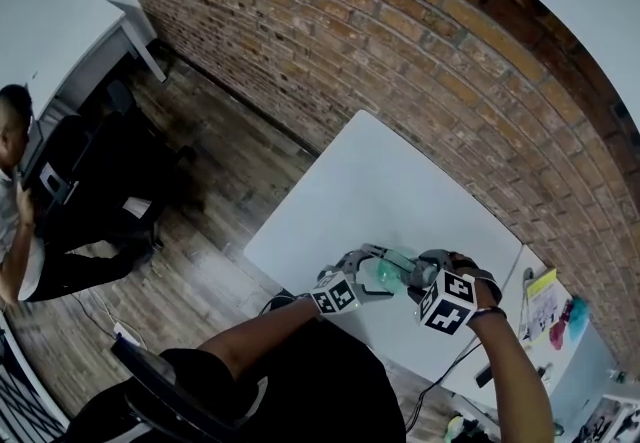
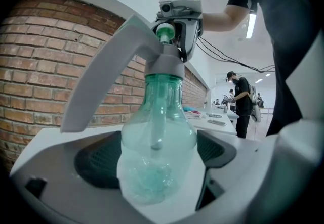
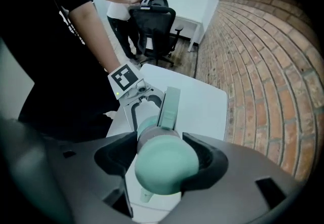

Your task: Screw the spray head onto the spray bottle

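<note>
Green-tinted spray bottle (image 2: 158,117) tight in the left gripper (image 2: 158,167), spray head (image 2: 121,51) tight in the right gripper (image 3: 161,160), threads hidden.

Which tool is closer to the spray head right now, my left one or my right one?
Right. The right tool is clamped on the spray head itself, while the left tool grips the bottle lower down, below the head.

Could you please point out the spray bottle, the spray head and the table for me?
spray bottle (image 2: 158,137): left gripper view, on its clear green body.
spray head (image 3: 163,166): right gripper view, on its rounded teal end.
table (image 1: 400,186): head view, on its bare white top.
</note>
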Available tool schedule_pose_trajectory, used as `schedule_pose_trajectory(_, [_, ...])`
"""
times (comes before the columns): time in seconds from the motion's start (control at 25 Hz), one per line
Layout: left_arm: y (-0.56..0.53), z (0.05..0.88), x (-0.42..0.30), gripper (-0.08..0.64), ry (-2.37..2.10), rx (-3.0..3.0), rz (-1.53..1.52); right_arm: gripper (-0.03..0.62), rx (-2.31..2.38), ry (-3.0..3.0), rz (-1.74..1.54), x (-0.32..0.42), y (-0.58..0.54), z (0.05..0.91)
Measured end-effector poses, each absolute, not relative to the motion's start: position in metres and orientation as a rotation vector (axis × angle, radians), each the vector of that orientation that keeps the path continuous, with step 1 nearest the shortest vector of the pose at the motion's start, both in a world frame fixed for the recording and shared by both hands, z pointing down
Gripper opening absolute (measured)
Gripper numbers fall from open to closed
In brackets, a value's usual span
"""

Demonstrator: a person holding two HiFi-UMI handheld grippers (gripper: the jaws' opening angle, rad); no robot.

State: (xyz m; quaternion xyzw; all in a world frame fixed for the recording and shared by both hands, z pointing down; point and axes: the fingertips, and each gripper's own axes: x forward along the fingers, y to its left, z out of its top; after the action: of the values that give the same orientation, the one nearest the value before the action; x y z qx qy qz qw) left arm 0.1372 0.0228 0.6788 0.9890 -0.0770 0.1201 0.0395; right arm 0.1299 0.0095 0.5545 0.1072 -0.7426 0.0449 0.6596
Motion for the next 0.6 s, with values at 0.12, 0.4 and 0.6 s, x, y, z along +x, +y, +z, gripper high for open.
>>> schedule_pose_trajectory(0.12, [0.023, 0.676, 0.137, 0.465, -0.233, 3.031, 0.352, 0.278, 0.349, -1.706, 0.190, 0.131, 0.006, 0.554])
schedule_pose_trajectory(0.4, [0.023, 0.668, 0.137, 0.464, -0.261, 3.050, 0.323, 0.278, 0.566, -1.733, 0.371, 0.133, 0.000, 0.552])
schedule_pose_trajectory(0.6, [0.022, 0.658, 0.146, 0.465, -0.236, 3.078, 0.309, 0.278, 0.754, -1.740, 0.604, 0.137, -0.003, 0.556])
